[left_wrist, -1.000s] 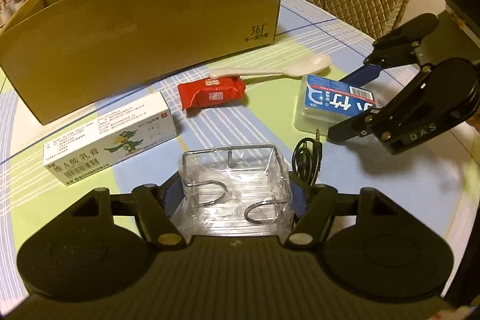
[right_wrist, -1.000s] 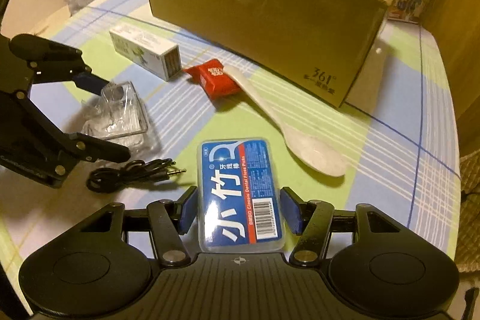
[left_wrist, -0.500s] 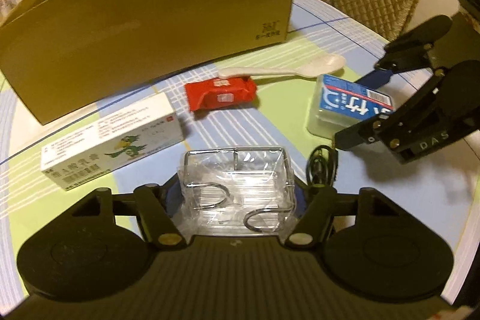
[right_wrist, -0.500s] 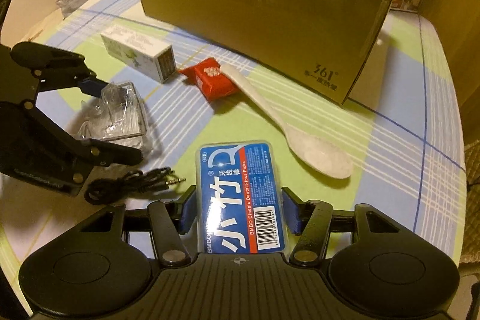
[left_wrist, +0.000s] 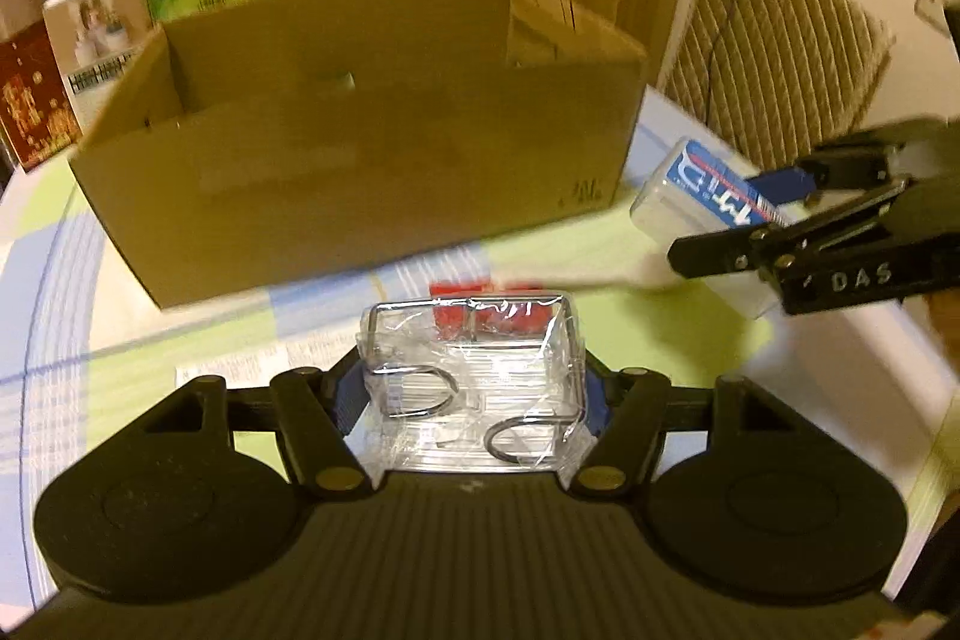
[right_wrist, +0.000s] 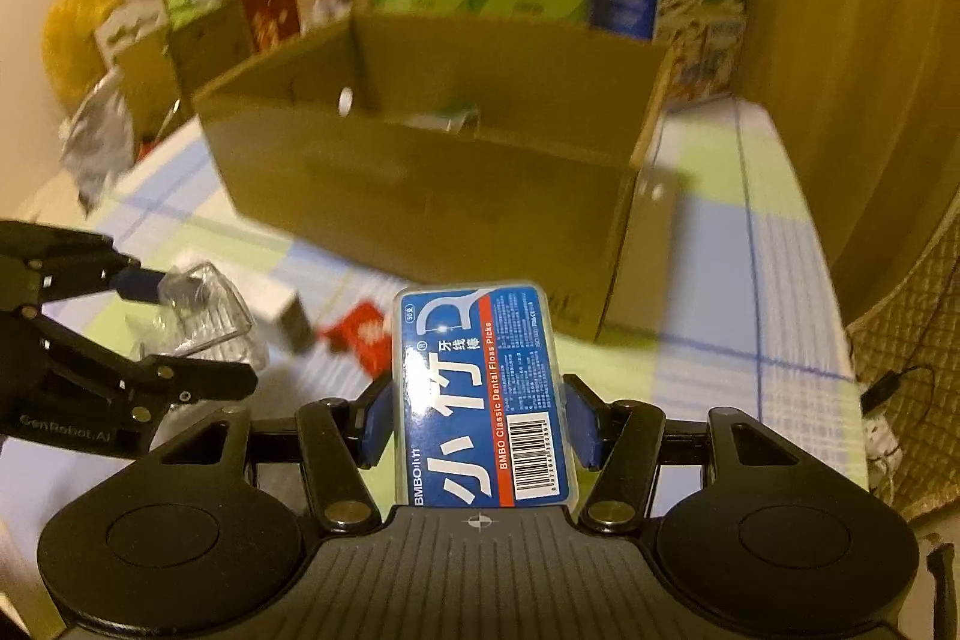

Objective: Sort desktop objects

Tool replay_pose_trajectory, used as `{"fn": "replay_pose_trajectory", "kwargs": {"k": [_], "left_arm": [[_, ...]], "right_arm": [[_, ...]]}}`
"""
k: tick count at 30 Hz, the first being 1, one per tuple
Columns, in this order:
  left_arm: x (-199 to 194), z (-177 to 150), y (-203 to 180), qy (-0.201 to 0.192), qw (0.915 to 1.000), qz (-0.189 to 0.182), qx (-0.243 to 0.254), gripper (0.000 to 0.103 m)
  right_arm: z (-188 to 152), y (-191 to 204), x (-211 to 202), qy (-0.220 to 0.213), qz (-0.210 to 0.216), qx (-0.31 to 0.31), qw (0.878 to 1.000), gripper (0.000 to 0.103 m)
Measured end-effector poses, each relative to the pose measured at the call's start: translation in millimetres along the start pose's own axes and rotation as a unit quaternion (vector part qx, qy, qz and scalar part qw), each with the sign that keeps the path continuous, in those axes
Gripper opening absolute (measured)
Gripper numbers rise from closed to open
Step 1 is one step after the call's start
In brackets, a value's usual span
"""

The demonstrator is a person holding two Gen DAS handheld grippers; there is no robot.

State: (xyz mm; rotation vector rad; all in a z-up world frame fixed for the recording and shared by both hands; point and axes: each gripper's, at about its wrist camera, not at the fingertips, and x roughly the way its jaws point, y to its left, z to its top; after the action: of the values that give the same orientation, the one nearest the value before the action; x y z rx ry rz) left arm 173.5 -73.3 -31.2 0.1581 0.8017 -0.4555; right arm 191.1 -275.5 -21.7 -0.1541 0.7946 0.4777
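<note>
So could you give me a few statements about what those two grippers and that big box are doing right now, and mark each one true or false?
1. The right gripper is shut on a blue floss pick box. True.
2. The left gripper is open, holding nothing. False: it is shut on a clear plastic case.
3. The cardboard box stands open at the top. True.
4. The floss pick box lies on the table. False: it is held up off it.
5. The red packet is inside the cardboard box. False: it lies on the table in front of it.
</note>
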Motion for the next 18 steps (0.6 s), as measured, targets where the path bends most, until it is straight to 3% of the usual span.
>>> {"fn": "replay_pose_trajectory", "kwargs": {"k": [7,18], "left_arm": [[-15,31,11,-0.043,0.9987,0.023,-0.015,0.063],[-27,64,26,-0.082,0.9942,0.041,-0.055,0.063]], "right_arm": [[26,1,-14,-0.054,-0.006,0.026,0.998,0.054],[58,2,-13,-0.092,-0.007,0.051,0.994,0.054]]}}
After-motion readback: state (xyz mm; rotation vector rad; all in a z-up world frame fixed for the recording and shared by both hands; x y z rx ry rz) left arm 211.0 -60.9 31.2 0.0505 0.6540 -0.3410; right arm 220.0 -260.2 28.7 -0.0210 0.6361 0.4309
